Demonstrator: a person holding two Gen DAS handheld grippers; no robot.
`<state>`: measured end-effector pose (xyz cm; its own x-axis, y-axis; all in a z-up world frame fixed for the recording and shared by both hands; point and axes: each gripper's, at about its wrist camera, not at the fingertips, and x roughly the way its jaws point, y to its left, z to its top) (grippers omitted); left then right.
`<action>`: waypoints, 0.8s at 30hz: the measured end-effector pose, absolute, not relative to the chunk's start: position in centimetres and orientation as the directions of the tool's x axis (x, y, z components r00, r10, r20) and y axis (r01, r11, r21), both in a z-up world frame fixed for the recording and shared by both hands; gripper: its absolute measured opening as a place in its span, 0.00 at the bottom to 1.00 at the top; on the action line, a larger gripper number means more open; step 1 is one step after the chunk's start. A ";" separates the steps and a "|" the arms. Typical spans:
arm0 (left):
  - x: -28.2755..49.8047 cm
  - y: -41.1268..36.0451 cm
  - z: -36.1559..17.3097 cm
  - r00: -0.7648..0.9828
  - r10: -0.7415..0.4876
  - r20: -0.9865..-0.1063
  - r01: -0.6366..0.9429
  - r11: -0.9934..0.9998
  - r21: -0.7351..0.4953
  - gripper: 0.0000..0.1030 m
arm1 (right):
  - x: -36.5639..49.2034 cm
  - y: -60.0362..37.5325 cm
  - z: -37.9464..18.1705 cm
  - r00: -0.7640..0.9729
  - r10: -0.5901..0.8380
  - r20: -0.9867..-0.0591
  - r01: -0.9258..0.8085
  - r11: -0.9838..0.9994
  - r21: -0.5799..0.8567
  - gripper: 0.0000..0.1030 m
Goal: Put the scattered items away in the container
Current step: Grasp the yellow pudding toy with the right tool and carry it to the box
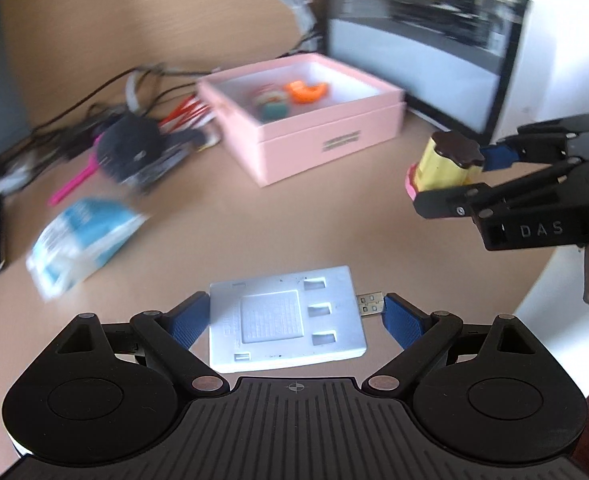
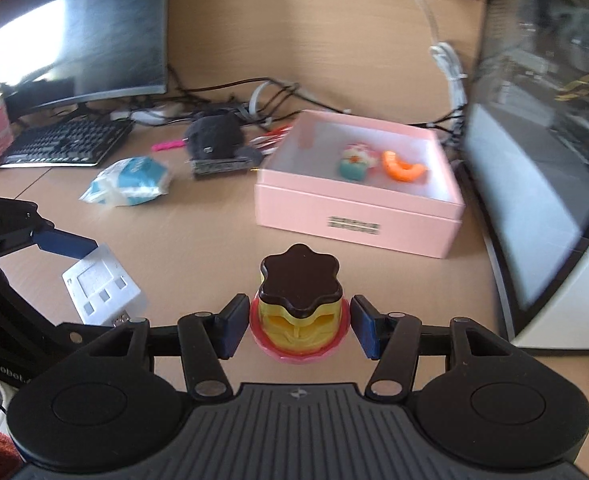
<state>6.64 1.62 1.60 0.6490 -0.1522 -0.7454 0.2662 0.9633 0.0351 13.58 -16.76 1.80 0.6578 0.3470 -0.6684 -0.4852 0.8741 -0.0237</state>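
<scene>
pink box (image 2: 358,216), right tongs (image 2: 298,330) gripping pudding toy (image 2: 300,304), seemingly

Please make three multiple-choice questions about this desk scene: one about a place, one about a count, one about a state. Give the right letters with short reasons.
1. Where is the blue-and-white packet?
A. inside the box
B. on the desk, left of the box
C. in a claw

2. How many toys lie in the pink box?
A. none
B. two
C. four

3. What does the right claw hold?
A. pudding toy
B. white adapter
C. nothing

Answers:
1 B, it lies on the desk beside the keyboard.
2 B, a cupcake toy and an orange toy.
3 A, both pads press on the pudding toy.
</scene>
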 end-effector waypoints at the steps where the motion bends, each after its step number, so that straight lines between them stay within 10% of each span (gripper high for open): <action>1: 6.9 1.2 1.7 0.650 -0.162 -0.742 0.281 0.959 0.037 0.93 | 13.5 -17.3 2.0 0.666 0.338 -0.665 -0.474 0.880 -0.027 0.54; 24: 22.3 -1.6 9.6 0.857 -0.194 -0.478 0.268 0.959 0.091 0.93 | 24.5 -20.3 12.8 0.841 0.389 -0.377 -0.385 0.919 0.089 0.60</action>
<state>22.31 -1.58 9.61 0.8565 -0.1935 -0.4784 0.2677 0.9592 0.0912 24.52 -20.33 12.76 0.8405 0.3889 -0.3771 -0.3853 0.9185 0.0886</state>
